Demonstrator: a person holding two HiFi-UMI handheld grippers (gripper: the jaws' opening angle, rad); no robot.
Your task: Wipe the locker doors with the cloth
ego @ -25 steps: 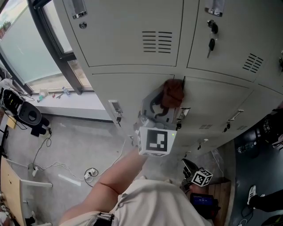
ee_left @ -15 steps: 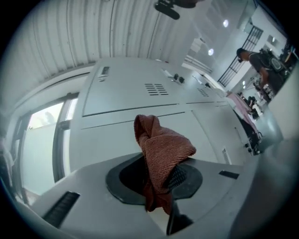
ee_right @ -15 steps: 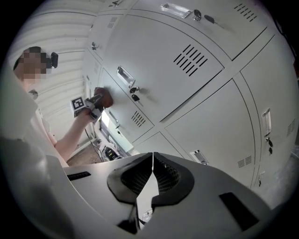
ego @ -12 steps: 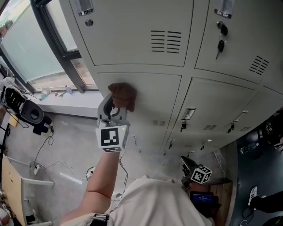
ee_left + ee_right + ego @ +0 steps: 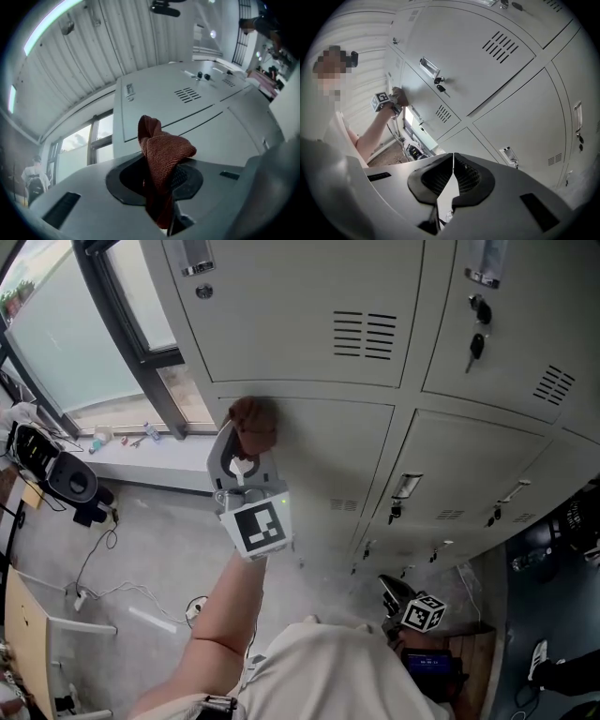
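Reckoning from the lower left locker door (image 5: pixel 323 460), the cloth was found at its upper left corner. The left gripper (image 5: pixel 249 446) was raised to that corner, its jaws clamped on the rust-brown knitted cloth (image 5: pixel 253 418), which appeared to be pressed against the metal. The right gripper (image 5: pixel 452 174) was held low, well off that door's lower right, jaws together on nothing. The cloth was judged light, soft and limp, best pinched deep across a thick fold.

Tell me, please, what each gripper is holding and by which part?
The left gripper pinches the cloth by one end, the bunched rest sticking out. The right gripper holds nothing, jaws together.
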